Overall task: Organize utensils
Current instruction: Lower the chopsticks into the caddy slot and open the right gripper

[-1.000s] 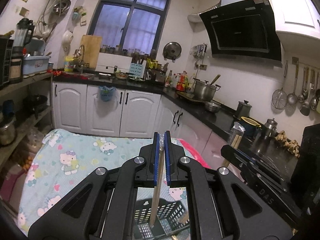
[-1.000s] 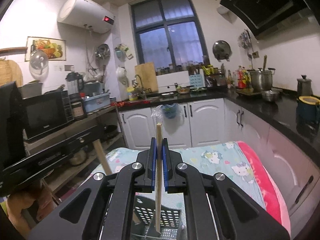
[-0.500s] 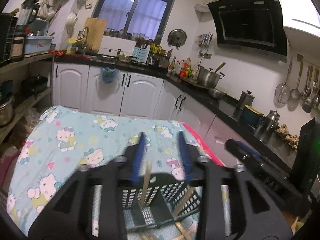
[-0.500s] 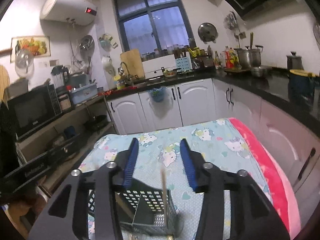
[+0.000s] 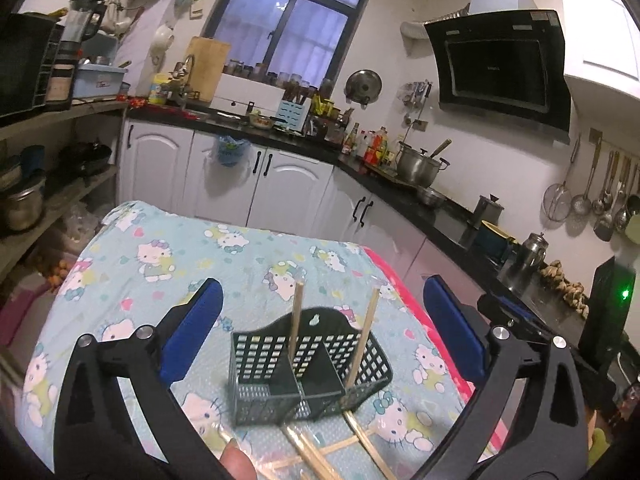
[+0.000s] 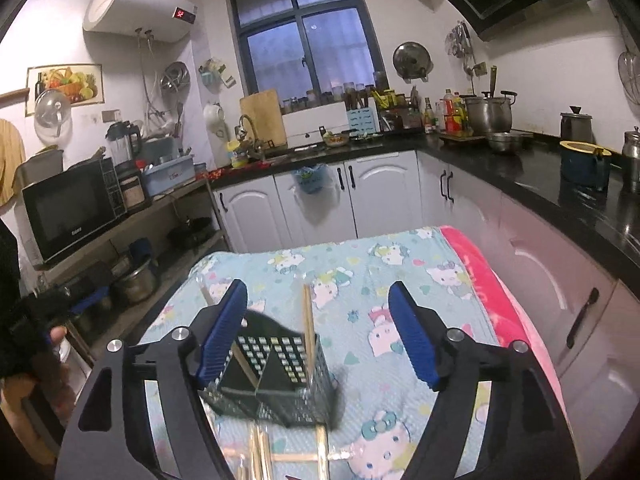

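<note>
Left gripper (image 5: 320,328): jaws opening, spread wide, nothing pinched. Right gripper (image 6: 318,332): jaws opening too, nothing pressed between pads. Black mesh utensil caddy (image 5: 308,364) on cartoon-print tablecloth (image 5: 160,264), just ahead of both tools. Two wooden chopsticks upright in its compartments, one left of divider (image 5: 295,320), one right (image 5: 362,340); each leaning on the mesh wall, likely so tips stay down and sticks stay sorted. More loose chopsticks (image 5: 316,456) flat on cloth near the caddy's front, probably next to be picked up. Versus a second ago: both sets of jaws then clamped on a stick above the caddy; now sticks released, standing free, and both cameras sit lower over the caddy.
</note>
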